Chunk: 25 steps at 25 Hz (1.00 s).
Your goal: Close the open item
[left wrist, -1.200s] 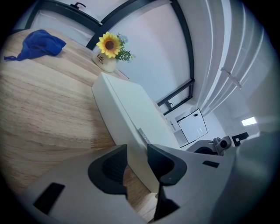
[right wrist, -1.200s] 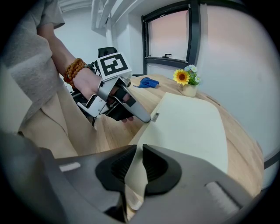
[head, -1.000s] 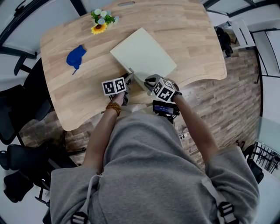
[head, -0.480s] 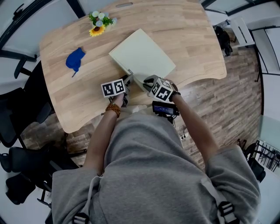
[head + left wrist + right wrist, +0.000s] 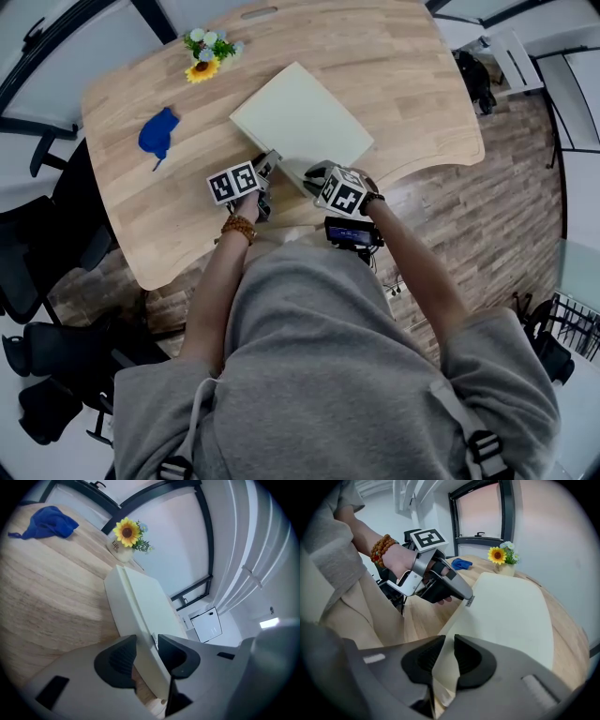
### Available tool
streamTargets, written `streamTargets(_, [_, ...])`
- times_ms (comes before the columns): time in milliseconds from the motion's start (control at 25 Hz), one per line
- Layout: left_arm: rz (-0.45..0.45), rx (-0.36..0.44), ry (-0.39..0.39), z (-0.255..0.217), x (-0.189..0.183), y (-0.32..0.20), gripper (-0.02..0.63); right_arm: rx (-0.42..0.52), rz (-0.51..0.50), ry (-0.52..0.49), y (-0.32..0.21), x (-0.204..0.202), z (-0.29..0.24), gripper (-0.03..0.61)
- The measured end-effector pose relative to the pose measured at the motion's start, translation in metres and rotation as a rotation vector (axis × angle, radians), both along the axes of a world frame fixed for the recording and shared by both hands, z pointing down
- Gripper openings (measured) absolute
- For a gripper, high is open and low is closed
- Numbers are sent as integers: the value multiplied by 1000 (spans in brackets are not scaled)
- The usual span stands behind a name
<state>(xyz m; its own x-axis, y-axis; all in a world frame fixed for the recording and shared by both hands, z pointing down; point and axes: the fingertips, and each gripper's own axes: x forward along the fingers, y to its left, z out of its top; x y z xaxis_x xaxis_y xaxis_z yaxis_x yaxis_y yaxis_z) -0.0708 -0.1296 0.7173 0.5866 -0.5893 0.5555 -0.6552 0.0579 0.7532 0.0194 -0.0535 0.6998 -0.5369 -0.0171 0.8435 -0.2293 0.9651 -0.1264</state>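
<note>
A pale cream folder (image 5: 300,117) lies closed-looking and flat on the wooden table (image 5: 403,75), near its front edge. My left gripper (image 5: 267,161) is at the folder's near left corner. In the left gripper view the jaws (image 5: 147,644) are shut on the folder's thick edge (image 5: 140,602). My right gripper (image 5: 314,173) is at the near right corner. Its jaws (image 5: 449,651) have just been opening, and the thin cover (image 5: 511,611) is still between them with the pads slack. The right gripper view also shows the left gripper (image 5: 466,597) on the far corner.
A blue cloth (image 5: 157,131) lies on the table's left part and a small vase of flowers (image 5: 204,54) stands at the back. Black office chairs (image 5: 37,253) stand left of the table. The person's body is close against the table's front edge.
The left gripper's marker cube has shifted slightly left and rolled a little. The right gripper and the folder have stayed in place.
</note>
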Motion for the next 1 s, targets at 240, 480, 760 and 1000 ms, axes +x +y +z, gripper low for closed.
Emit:
streamTargets(240, [13,-27,-41,3,-1,-5,143,8,-19,3,-2,-2,0,78])
streamTargets(480, [21,-68,-28,6,-1,-6,145,-5,-26,-21,0,-1,-3,96])
streamTargets(760, [15,-105,-4,12,-2,-5,179,-126,-64,-35,10,-1,-6,173])
streamTargets(1000, [1,-116,14,14,-4,-5,193,-214,-109,-85,14,-1,-29,198])
